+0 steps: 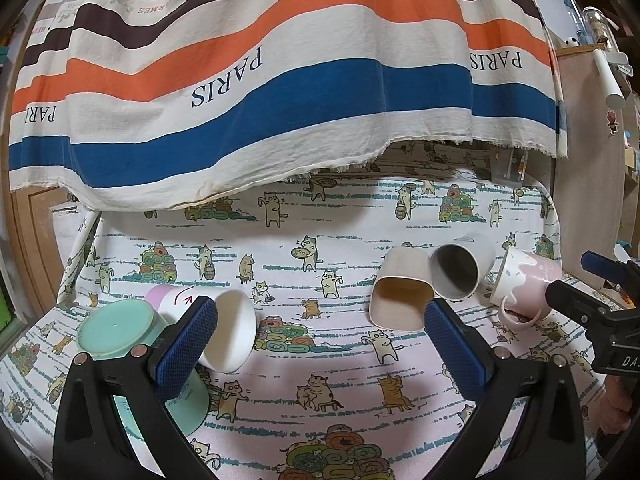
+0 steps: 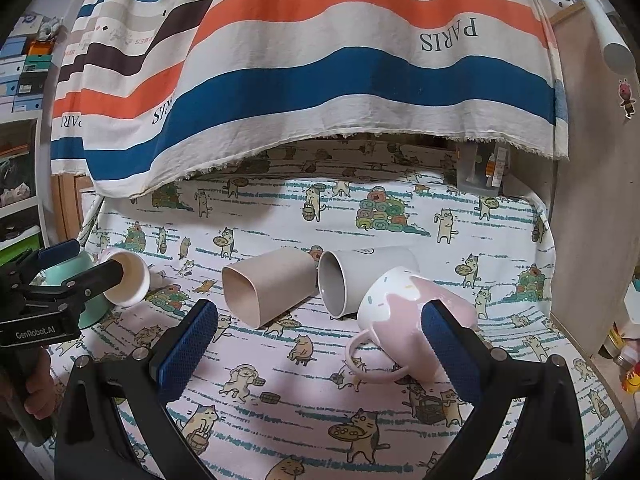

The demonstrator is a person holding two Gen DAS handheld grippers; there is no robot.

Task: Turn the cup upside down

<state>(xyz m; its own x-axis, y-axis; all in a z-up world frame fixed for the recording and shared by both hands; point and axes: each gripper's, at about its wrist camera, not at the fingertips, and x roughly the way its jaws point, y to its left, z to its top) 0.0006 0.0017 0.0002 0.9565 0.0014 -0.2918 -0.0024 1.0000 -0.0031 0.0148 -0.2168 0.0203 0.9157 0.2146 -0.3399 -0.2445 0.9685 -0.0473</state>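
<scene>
Across the back: striped PARIS cloth [image 1: 280, 92] hanging over cat-print surface [image 1: 320, 380]. On surface, five cups, four on sides. Far left: mint cup [image 1: 116, 332] already bottom-up. Beside it: white paper cup [image 1: 228, 328] lying down, mouth toward camera, just past left gripper [image 1: 320, 340] inner finger. Looks light, thin-walled, easy to crush; best pinched gently across mid-body, not at rim. Centre: beige square cup [image 2: 268, 284] and grey cup [image 2: 352, 280] side by side, touching. Right: pink-and-white mug [image 2: 404, 320] tipped on side, handle forward; ceramic by look, so heavy, slick, chippable; grab across body. Right gripper [image 2: 320, 340] just short of mug. Both sets of fingers spread wide, holding nothing.
</scene>
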